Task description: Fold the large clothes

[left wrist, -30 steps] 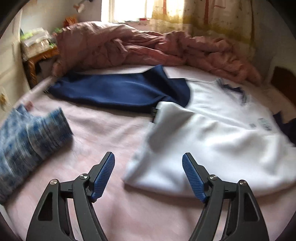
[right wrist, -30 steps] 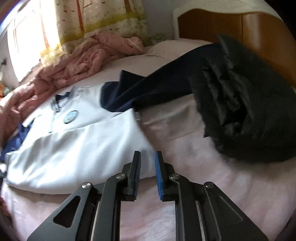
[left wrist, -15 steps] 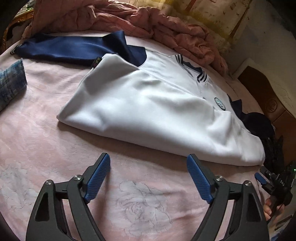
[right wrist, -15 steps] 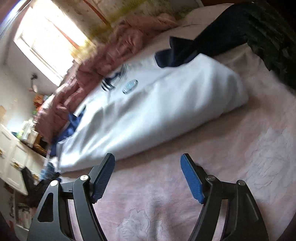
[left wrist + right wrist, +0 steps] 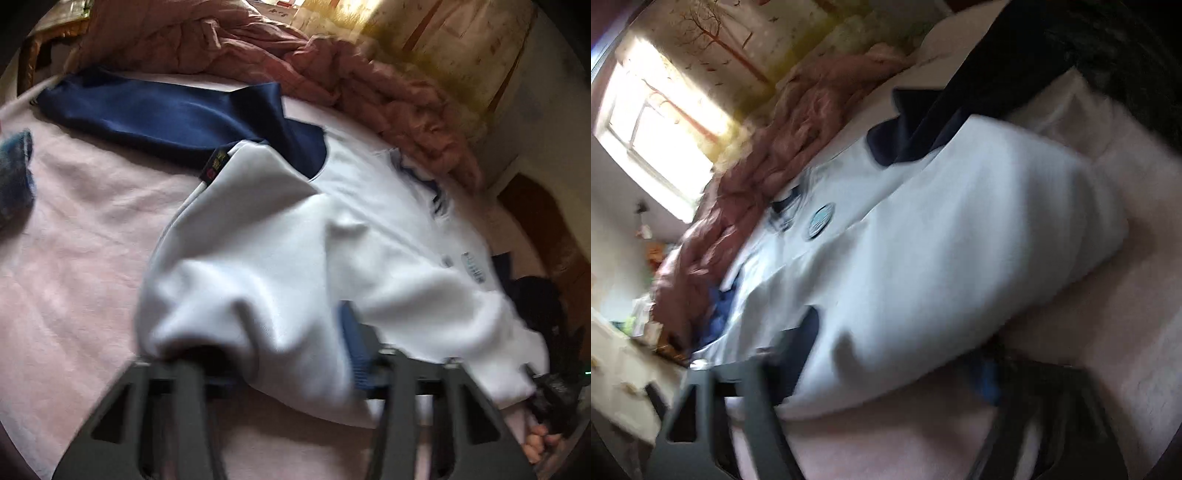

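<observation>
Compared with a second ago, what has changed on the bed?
Both grippers came down onto the near edge of the white jacket. The left gripper and the right gripper are closing, with white cloth bunched between their jaws. The navy sleeve and the pink quilt lie as before.

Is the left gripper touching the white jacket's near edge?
Touching. In the left wrist view the closing left gripper has the white jacket hem bunched between its fingers, fabric draped over the left finger and against the blue pad.
</observation>
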Available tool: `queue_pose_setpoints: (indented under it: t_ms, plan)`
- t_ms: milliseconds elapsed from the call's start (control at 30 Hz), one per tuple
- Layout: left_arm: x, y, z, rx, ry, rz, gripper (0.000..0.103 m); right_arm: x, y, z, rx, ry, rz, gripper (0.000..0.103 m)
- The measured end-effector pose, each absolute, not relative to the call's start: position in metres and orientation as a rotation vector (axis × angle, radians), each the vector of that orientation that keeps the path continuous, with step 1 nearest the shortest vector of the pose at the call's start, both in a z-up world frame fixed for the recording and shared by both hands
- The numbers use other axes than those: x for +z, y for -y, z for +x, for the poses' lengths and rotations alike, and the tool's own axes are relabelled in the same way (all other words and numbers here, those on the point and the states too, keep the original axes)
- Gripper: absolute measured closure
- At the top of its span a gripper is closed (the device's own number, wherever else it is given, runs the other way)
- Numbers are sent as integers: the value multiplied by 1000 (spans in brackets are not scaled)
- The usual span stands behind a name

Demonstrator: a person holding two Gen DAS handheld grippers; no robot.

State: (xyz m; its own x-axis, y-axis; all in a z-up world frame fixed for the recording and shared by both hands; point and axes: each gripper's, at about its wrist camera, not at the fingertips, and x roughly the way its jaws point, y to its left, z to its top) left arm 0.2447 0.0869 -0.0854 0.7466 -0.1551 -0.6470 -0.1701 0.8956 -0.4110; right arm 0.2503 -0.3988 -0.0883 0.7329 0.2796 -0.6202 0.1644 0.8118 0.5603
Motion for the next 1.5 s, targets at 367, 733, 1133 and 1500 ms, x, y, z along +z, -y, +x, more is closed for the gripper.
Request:
queue_pose_setpoints:
  t_ms: [367, 733, 1133, 1500]
  plan:
    - [-50, -80, 142, 33, -667, -351, 91, -40, 379, 186, 107, -681, 369, 85]
    - [-77, -66, 58, 82, -666, -153, 63, -64, 380, 70, 66, -715, 245, 81]
    - [-42, -50, 2, 175, -480, 104, 17, -47, 386, 23, -102, -646, 175, 37]
    - [-39, -76, 142, 145, -765, 52, 9, 11, 418, 87, -153, -684, 61, 27]
